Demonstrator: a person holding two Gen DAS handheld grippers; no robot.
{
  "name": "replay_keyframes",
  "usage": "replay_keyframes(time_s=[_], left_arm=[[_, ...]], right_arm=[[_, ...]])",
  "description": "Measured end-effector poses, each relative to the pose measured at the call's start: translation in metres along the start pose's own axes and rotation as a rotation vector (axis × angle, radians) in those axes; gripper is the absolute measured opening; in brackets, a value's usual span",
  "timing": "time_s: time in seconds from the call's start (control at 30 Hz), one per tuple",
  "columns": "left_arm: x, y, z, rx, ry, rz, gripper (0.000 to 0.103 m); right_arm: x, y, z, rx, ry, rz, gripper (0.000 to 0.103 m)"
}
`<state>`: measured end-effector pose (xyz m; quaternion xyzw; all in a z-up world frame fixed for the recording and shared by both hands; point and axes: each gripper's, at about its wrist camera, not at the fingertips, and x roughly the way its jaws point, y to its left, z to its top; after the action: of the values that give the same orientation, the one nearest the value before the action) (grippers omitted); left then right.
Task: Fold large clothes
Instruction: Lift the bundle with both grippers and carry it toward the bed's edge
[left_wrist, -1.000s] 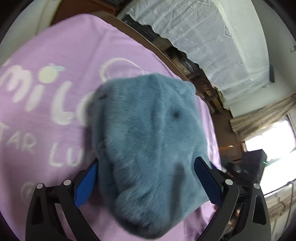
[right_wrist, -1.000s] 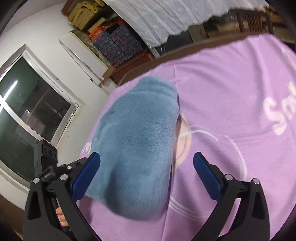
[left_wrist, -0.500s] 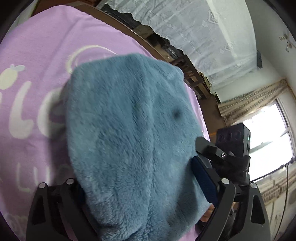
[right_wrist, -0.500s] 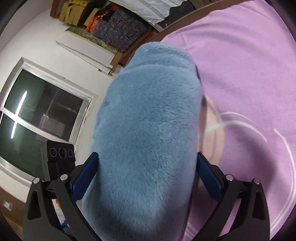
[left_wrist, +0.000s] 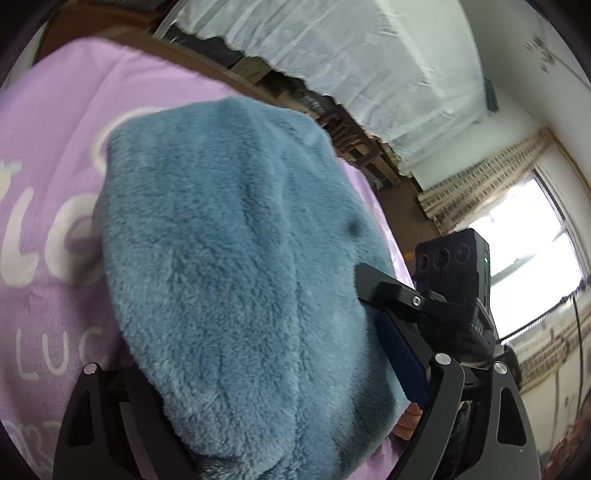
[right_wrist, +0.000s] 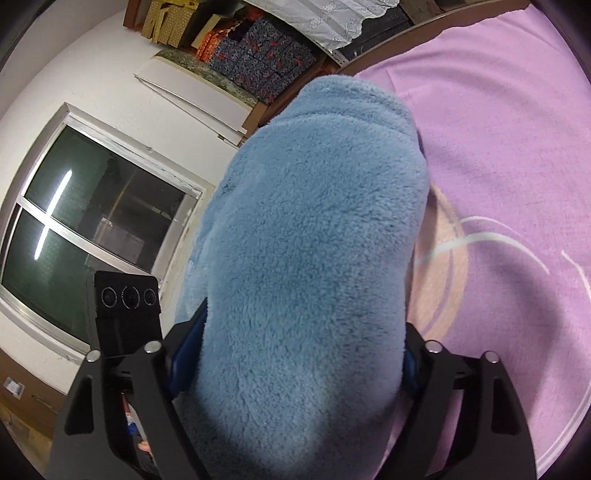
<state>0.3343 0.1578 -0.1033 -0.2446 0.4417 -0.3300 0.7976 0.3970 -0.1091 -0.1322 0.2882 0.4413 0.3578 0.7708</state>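
A thick, folded blue fleece garment (left_wrist: 236, 258) lies on a purple blanket (left_wrist: 48, 147) with white lettering. It fills the space between the jaws of both grippers. My left gripper (left_wrist: 258, 376) is pushed onto the garment's near end; its left fingertip is hidden under the fleece and the right blue pad (left_wrist: 400, 358) presses its side. My right gripper (right_wrist: 295, 365) is closed in on the same garment (right_wrist: 314, 240) from the other side, both pads touching the fleece. The other gripper shows in each view, close beside the garment.
The purple blanket (right_wrist: 509, 147) covers a wooden-edged surface. White lace curtain (left_wrist: 351, 55) and wooden furniture stand behind. A dark window (right_wrist: 92, 221) and shelves with patterned boxes (right_wrist: 258, 62) are on the wall at the garment's far side.
Both grippers have moved forward onto the blue garment and their jaws have narrowed around it. The garment now fills each view and the grippers have come close together.
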Motion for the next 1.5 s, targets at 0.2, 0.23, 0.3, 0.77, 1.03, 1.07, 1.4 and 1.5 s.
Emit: replay_keyframes(time_s=[0.2, 0.23, 0.3, 0.77, 1.03, 1.07, 1.4, 1.5], left_arm=[[-0.006, -0.030, -0.005, 0.073, -0.025, 0.007, 0.089], [-0.008, -0.036, -0.007, 0.079, -0.030, 0.002, 0.089], [-0.011, -0.047, -0.012, 0.095, -0.037, -0.009, 0.089], [0.020, -0.209, -0.054, 0.335, 0.014, -0.141, 0.089], [0.079, -0.315, -0.092, 0.475, 0.106, -0.269, 0.089], [0.087, -0.324, -0.098, 0.485, 0.119, -0.280, 0.089], [0.160, -0.361, -0.139, 0.524, 0.248, -0.293, 0.089], [0.187, -0.361, -0.147, 0.516, 0.290, -0.269, 0.090]], right_arm=[[-0.016, 0.009, -0.003, 0.004, -0.013, 0.034, 0.077], [-0.021, 0.011, -0.004, 0.003, -0.020, 0.039, 0.076], [-0.032, 0.016, -0.007, -0.007, -0.039, 0.040, 0.076], [-0.205, 0.037, -0.071, -0.015, -0.267, -0.021, 0.077], [-0.333, 0.030, -0.129, 0.015, -0.432, -0.134, 0.077], [-0.350, 0.026, -0.138, 0.023, -0.453, -0.152, 0.077], [-0.415, -0.032, -0.200, 0.138, -0.541, -0.183, 0.078], [-0.425, -0.063, -0.215, 0.188, -0.539, -0.180, 0.078]])
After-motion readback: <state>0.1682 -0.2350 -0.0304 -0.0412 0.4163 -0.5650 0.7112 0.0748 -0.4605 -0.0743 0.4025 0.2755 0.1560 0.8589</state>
